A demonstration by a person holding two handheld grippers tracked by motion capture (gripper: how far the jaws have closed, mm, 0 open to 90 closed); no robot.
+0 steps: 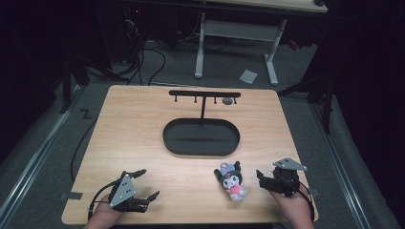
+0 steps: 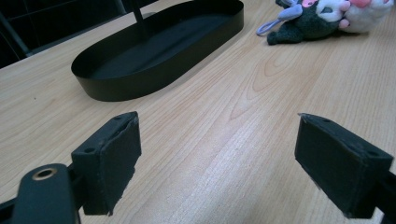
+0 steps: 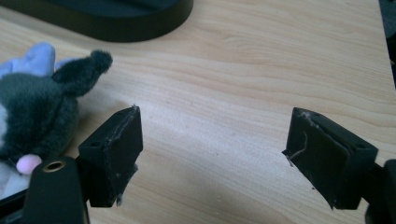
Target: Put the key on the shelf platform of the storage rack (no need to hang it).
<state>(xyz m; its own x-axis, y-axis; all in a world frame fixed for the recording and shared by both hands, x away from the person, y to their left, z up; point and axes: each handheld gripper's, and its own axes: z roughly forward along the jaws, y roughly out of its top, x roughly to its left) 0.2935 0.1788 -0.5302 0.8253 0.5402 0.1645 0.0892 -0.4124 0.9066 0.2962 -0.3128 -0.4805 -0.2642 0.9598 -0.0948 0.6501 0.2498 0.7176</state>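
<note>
A small plush toy (image 1: pixel 231 180) with a dark body, lilac ears and a pink front lies on the wooden table (image 1: pixel 133 133), near the front edge. My right gripper (image 1: pixel 261 179) is just to its right, open and holding nothing; in the right gripper view (image 3: pixel 212 149) the plush toy (image 3: pixel 37 107) lies left of the jaws, apart from them. My left gripper (image 1: pixel 150 183) rests open at the front left over bare wood. The left gripper view (image 2: pixel 215 154) has the plush toy (image 2: pixel 308 23) far off at the top right.
A black oval tray (image 1: pixel 168 143) sits mid-table, with a black T-shaped hook rack (image 1: pixel 204 94) rising from it. A small grey item (image 1: pixel 228 100) is by the rack's right end. The tray's wall (image 2: pixel 140 86) (image 3: pixel 116 28) lies ahead of both grippers. Beyond the table stands a white desk frame (image 1: pixel 272 57).
</note>
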